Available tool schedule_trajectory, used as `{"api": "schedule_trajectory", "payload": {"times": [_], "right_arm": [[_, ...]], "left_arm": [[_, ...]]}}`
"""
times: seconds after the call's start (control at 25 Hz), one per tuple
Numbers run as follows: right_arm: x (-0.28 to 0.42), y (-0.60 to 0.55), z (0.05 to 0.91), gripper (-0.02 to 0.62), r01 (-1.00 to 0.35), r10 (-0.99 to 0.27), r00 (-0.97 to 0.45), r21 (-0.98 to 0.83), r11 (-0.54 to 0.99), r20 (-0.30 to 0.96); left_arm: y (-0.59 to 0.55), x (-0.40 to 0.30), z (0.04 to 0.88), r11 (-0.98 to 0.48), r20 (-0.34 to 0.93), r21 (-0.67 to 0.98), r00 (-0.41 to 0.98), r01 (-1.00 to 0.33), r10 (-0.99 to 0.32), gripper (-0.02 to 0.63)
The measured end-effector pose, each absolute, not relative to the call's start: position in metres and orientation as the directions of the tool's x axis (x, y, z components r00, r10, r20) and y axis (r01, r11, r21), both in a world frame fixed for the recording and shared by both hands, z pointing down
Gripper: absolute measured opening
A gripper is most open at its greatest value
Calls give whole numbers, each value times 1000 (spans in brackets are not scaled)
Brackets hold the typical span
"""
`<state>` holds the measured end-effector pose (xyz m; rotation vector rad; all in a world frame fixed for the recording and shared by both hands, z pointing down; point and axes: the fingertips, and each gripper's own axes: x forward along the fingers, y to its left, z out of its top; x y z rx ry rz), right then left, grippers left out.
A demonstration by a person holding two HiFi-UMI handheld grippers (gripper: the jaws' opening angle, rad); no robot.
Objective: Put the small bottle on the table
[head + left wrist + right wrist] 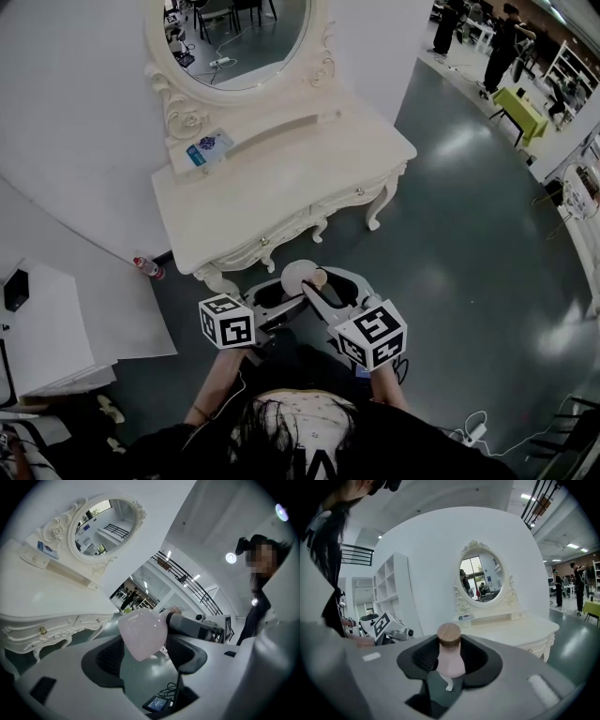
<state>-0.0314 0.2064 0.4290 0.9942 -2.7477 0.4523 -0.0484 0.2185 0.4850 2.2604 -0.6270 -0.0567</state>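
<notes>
Right hand-held gripper (450,649) grips small bottle (451,662); pale pink, wooden cap

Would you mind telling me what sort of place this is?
Probably a staged set inside a large hall, not a home: an ornate white dressing table with oval mirror stands on polished grey floor, with people at work tables beyond.

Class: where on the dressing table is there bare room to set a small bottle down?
The tabletop is bare from the raised shelf to its front edge. Only the shelf's left end, holding the blue-printed card under the mirror, is taken.
</notes>
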Motion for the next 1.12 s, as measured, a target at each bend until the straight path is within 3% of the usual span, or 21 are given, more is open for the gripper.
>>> {"api": "schedule_trajectory", "payload": {"times": [0.52,1.12], "right_arm": [[-20,162,443,149,-665,-609,-746,-258,701,269],[-27,-10,450,149,-688,-617,-724,-265,675,308]], "left_arm": [[174,-39,497,-579,188,697,887,-423,-421,268],[4,-46,504,-581,189,713,906,-393,-380,268]]}}
